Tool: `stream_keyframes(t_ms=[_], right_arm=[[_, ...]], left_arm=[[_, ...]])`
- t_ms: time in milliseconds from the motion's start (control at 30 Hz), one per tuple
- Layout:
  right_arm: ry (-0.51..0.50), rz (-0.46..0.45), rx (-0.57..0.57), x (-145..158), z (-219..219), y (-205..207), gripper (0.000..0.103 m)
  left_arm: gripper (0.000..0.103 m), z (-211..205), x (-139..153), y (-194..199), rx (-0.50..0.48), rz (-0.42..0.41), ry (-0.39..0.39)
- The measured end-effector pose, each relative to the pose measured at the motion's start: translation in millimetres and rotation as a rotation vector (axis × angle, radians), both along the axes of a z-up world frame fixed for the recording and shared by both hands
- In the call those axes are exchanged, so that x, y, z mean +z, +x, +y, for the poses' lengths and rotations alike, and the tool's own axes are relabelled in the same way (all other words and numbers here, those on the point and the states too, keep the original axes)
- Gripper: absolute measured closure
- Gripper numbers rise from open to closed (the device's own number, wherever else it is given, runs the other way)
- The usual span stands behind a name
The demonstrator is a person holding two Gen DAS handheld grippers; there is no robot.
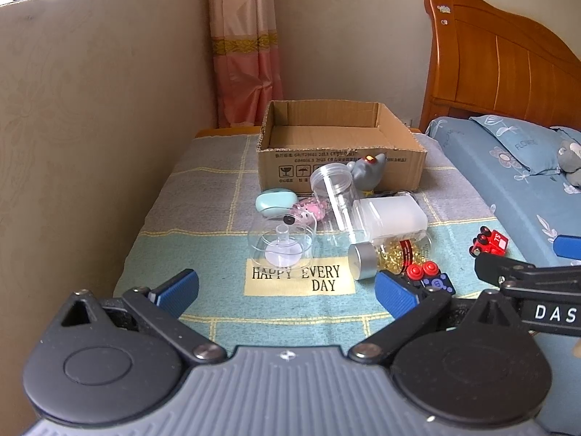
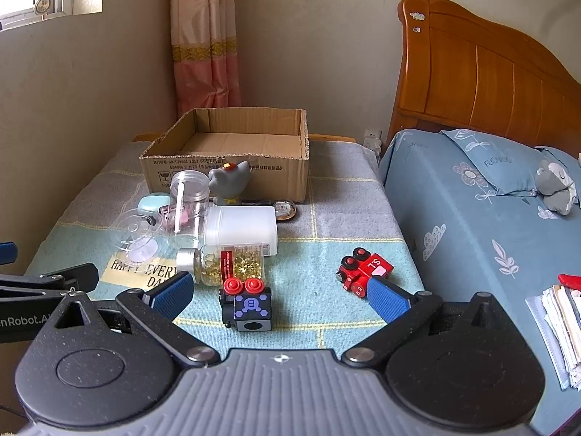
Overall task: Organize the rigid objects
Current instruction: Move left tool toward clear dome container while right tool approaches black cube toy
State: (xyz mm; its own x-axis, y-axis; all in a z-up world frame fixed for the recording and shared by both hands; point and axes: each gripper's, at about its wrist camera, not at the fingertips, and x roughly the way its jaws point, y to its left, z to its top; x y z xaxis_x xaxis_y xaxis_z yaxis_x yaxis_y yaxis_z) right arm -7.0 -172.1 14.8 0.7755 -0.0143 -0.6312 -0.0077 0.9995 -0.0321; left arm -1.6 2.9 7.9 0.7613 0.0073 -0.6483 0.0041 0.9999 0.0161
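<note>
An empty cardboard box [image 1: 341, 156] [image 2: 225, 167] stands at the back of the cloth-covered table. In front of it lie a clear jar [image 1: 336, 196], a frosted white container [image 1: 394, 216] [image 2: 241, 225], a pill bottle with yellow capsules [image 2: 225, 263] [image 1: 385, 256], a clear domed lid [image 1: 281, 243], a grey toy [image 2: 232, 181], a teal case [image 1: 274, 201], a black cube with red buttons [image 2: 248, 307] and a red toy train [image 2: 363, 270] [image 1: 490, 241]. My left gripper [image 1: 287, 292] is open and empty, near the table's front. My right gripper [image 2: 279, 296] is open around the black cube, not touching it.
A bed with blue bedding [image 2: 472, 210] and a wooden headboard [image 2: 490, 72] borders the table on the right. A wall [image 1: 90, 127] runs along the left. A stack of papers [image 2: 559, 330] lies on the bed at the right edge. A curtain [image 1: 243, 47] hangs behind.
</note>
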Motion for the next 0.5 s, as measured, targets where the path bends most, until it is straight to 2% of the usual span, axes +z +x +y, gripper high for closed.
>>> stream_keyframes(t_ms=[500], right_arm=[[0.002, -0.014, -0.003, 2.3, -0.6, -3.8, 0.000]], left_arm=[[0.001, 1.6, 0.3, -1.7, -0.006, -0.004, -0.009]])
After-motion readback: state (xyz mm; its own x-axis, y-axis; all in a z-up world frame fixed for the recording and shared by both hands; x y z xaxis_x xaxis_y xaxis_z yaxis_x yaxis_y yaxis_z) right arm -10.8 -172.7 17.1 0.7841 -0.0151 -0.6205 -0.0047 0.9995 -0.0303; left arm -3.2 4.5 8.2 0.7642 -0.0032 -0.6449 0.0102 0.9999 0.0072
